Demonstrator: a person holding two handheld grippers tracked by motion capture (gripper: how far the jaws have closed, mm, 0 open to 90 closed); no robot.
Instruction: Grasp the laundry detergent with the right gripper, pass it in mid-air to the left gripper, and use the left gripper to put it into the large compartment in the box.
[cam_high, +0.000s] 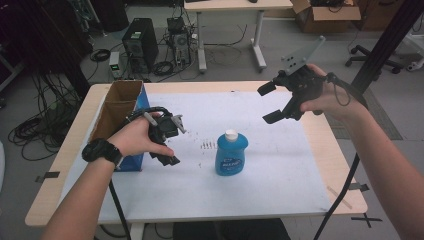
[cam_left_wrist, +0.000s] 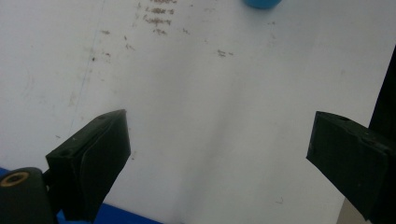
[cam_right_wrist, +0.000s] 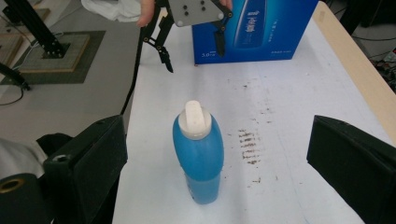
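A blue bottle (cam_high: 231, 154) with a white cap stands upright on the white sheet (cam_high: 280, 165) near the table's middle. My left gripper (cam_high: 175, 142) hovers open just left of it, beside the blue box, nothing between its fingers. In the left gripper view that gripper (cam_left_wrist: 217, 137) looks down on bare sheet, with the bottle's (cam_left_wrist: 262, 3) edge at the top. My right gripper (cam_high: 269, 102) is raised open above the table's far right, apart from the bottle. In the right gripper view the bottle (cam_right_wrist: 201, 154) stands ahead between the open jaws of the right gripper (cam_right_wrist: 218, 142).
An open blue cardboard box (cam_high: 120, 117) stands at the table's left edge; it is the blue box (cam_right_wrist: 254, 28) behind the bottle. Dark smudges (cam_high: 207, 145) mark the sheet. Computer towers (cam_high: 141, 42), cables, a desk and a chair (cam_high: 372, 55) lie beyond the table.
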